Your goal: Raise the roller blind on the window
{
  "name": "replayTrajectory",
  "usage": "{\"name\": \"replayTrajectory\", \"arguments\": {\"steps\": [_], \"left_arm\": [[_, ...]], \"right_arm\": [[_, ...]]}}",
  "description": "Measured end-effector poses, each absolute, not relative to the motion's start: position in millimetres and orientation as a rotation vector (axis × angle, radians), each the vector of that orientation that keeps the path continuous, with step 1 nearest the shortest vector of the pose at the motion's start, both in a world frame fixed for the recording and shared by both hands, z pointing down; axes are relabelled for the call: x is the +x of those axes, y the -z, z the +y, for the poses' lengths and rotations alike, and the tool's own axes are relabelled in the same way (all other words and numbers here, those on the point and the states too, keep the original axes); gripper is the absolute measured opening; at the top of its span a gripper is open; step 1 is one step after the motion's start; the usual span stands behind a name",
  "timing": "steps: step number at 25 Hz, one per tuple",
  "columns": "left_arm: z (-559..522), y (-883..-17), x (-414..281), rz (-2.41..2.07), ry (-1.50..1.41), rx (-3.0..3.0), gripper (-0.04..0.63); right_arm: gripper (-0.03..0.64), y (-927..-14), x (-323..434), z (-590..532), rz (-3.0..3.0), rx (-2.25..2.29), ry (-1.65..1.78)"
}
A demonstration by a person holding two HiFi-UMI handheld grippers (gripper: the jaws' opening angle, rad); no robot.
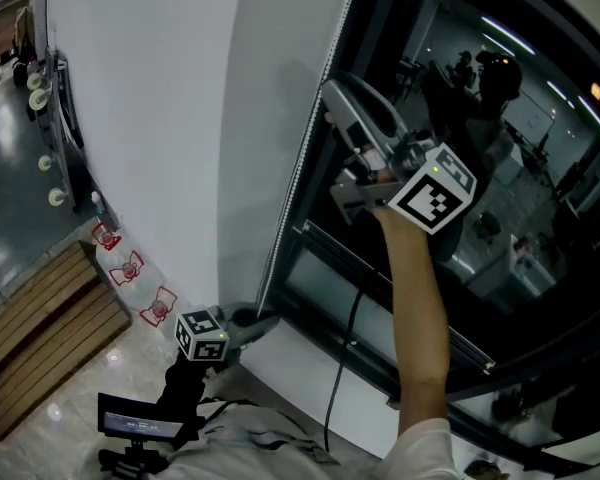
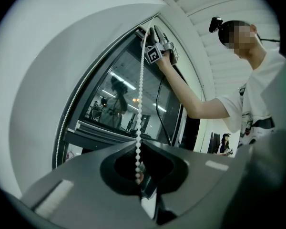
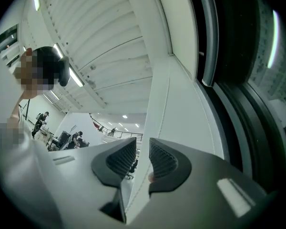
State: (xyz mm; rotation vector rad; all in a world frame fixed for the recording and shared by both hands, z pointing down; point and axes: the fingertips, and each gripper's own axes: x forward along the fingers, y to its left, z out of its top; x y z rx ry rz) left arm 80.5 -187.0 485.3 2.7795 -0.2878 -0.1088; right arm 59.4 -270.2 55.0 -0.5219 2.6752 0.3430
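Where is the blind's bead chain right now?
In the head view the bead chain runs down the window's left edge; its lower end is clamped in the left gripper's shut jaws, below the raised right gripper.

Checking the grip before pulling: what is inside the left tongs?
The left tongs are shut on the white bead chain, which runs up along the window. The chain's lower run is covered by the tongs' own body.

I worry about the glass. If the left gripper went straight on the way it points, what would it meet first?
Probably the dark-framed window, at its lower rail or the pane just above; depth is unclear. The left gripper, shut on the white bead chain, has nothing else ahead.
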Motion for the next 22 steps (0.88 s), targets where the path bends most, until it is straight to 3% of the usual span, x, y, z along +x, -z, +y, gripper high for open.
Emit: {"name": "replayTrajectory", "arguments": {"steps": [9, 14, 17, 20, 22], "left_arm": [[-187, -485, 84, -0.280, 0.111, 2.777, -0.002], [-187, -487, 82, -0.289, 0.114, 2.773, -0.002], [-188, -487, 81, -0.294, 0.115, 2.771, -0.002], [-189, -488, 79, -0.302, 0.117, 2.768, -0.002], [-189, -489, 78, -0.307, 0.118, 2.765, -0.002]], "right_arm": [[0.143, -17, 62, -289, 2.648, -0.585, -0.360], [0.148, -20, 56, -297, 2.670, -0.549, -0.300], [0.133, -22, 51, -299, 2.682, -0.539, -0.299], [0.026, -20, 53, -298, 2.653, -0.565, -0.301], [0.017, -19, 55, -295, 2.633, -0.570, -0.294]]}}
